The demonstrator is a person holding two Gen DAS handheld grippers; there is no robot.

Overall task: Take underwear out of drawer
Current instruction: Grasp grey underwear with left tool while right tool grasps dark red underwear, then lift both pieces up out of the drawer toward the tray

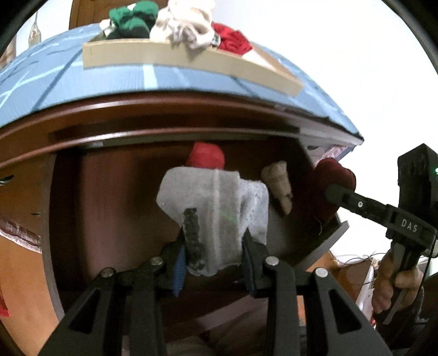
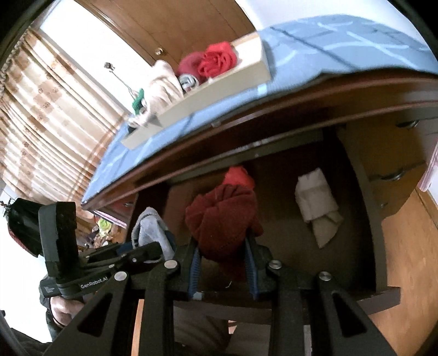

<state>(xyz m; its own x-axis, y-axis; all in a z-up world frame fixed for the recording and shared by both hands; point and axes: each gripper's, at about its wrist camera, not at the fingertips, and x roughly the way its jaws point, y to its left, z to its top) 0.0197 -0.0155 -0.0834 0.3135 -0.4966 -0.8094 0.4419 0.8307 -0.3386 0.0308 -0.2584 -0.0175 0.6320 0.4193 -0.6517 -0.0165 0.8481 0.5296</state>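
While both of my tools hang over the open dark-brown wooden drawer (image 1: 90, 191), each has a garment pinched in it. My left hand-held gripper (image 1: 216, 254) is closed on a pale grey knitted piece of underwear with a dark waistband strip (image 1: 216, 202), the blue-padded fingers (image 1: 179, 271) pressing its lower edge from both sides so the cloth stands up in front of the lens. My right hand-held gripper (image 2: 223, 268) is clamped on a bunched dark maroon piece of underwear (image 2: 221, 219) — the bundle bulges above the narrow gap between its pads. From the left wrist view, that maroon bundle sits at the drawer's right edge, with a person's hand (image 1: 394, 284) squeezing the black handle below it. Two pieces lie on the drawer floor: a bright red rolled garment (image 1: 206, 156) at the back and a beige folded garment (image 1: 277, 182) to the right of it, apart from both tools. Above the drawer, the surface wears a blue patterned cloth (image 1: 54, 76), and on it stands a shallow beige tray (image 1: 175, 59) piled with green (image 1: 134, 19), cream (image 1: 186, 24) and red (image 1: 232, 39) clothing — well clear of the drawer. Striped tan curtains (image 2: 43, 109) fill the left of the right wrist view.
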